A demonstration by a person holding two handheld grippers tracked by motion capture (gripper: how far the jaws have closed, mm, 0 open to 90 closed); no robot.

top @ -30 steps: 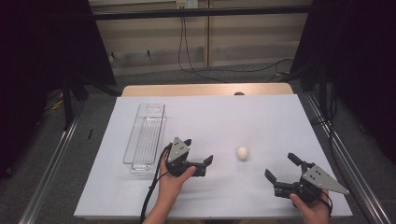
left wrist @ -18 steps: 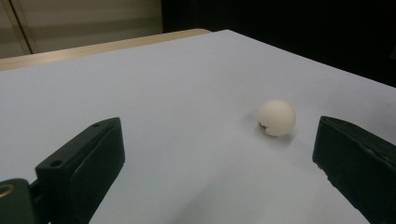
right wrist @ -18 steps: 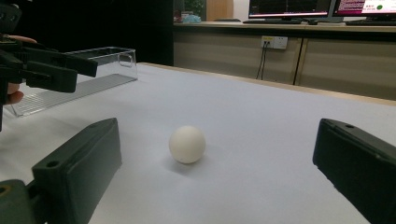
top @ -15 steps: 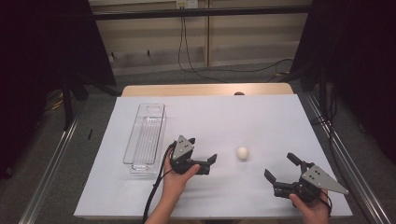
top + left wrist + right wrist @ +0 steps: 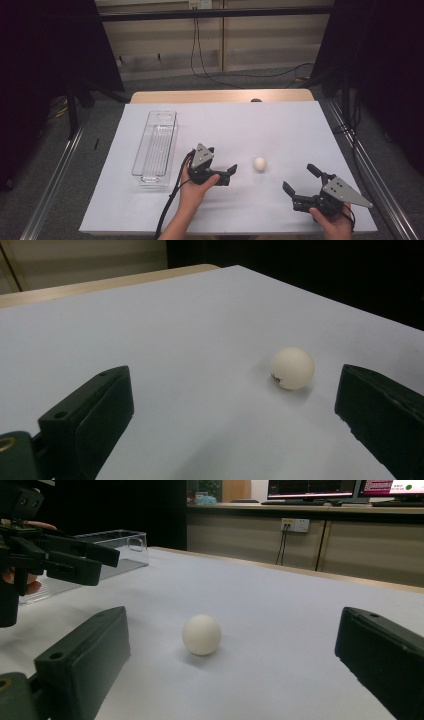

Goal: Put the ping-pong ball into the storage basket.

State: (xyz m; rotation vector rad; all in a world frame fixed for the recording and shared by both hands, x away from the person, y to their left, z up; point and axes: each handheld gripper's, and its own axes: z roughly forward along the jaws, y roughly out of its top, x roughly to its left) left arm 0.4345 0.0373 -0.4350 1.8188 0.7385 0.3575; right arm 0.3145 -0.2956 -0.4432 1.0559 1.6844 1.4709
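A white ball (image 5: 259, 163) rests on the white table (image 5: 280, 125), between my two grippers. My left gripper (image 5: 221, 160) is just left of the ball, open, with its jaws facing it and nothing held. In the left gripper view the ball (image 5: 293, 368) lies ahead, nearer the right jaw, with the left gripper (image 5: 235, 390) wide open. My right gripper (image 5: 298, 176) sits near the front right edge, open and turned toward the ball. In the right gripper view the ball (image 5: 201, 634) lies a short way beyond the open right gripper (image 5: 232, 625), and the left gripper (image 5: 65, 555) shows at the far left.
A clear plastic tray (image 5: 156, 145) lies lengthwise on the left part of the table, close behind the left hand; the tray (image 5: 115, 540) also appears in the right gripper view. Metal rails (image 5: 55, 175) run along both table sides.
My left gripper has crept a little to the right, closer to the ball. The ball and the right gripper have stayed put.
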